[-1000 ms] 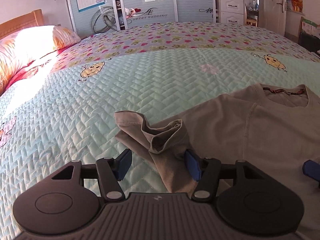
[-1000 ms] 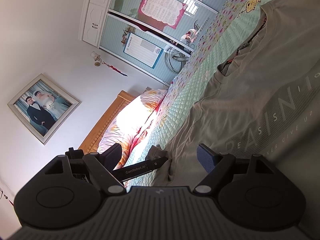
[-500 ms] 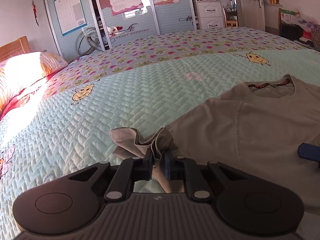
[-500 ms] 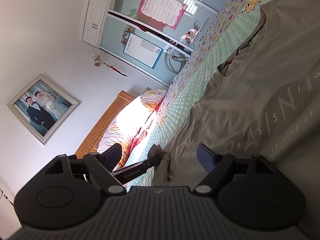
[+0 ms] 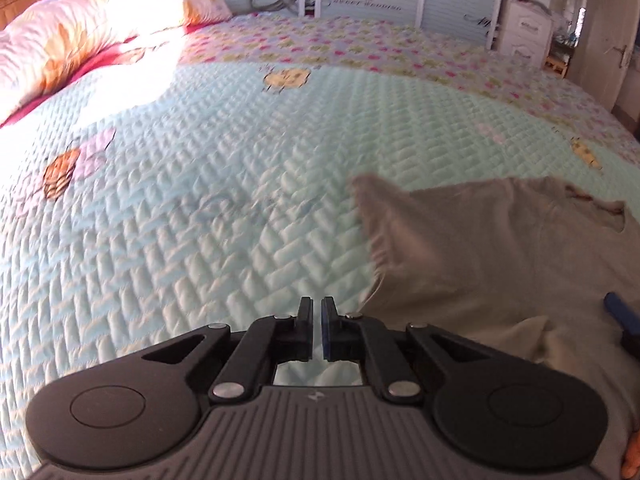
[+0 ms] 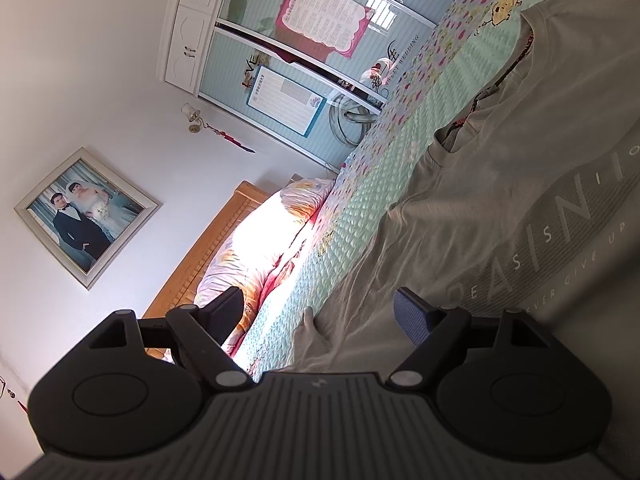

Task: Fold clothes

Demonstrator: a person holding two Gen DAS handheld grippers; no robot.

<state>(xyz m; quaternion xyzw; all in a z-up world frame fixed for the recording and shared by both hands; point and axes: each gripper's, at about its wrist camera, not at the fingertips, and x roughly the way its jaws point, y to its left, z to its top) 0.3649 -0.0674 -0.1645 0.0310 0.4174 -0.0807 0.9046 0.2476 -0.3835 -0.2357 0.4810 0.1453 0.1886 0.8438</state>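
A grey T-shirt lies flat on the bed with pale lettering on its chest. Its left sleeve is spread out, blurred, just right of my left gripper. That gripper is shut, with only the quilt showing in the thin gap between its pads. My right gripper is open, turned on its side low over the shirt's lower left part, near the sleeve. Its pads press on nothing. One blue fingertip of it shows in the left wrist view.
The bed carries a mint quilt with cartoon patches. Bright floral pillows and a wooden headboard are at its head. A wardrobe with sliding doors stands beyond the far side, and a framed photo hangs on the wall.
The left gripper closed on the bunched sleeve, then swung left and came off it; the sleeve now lies spread flat. The left gripper is gone from the right wrist view. The right gripper stayed still.
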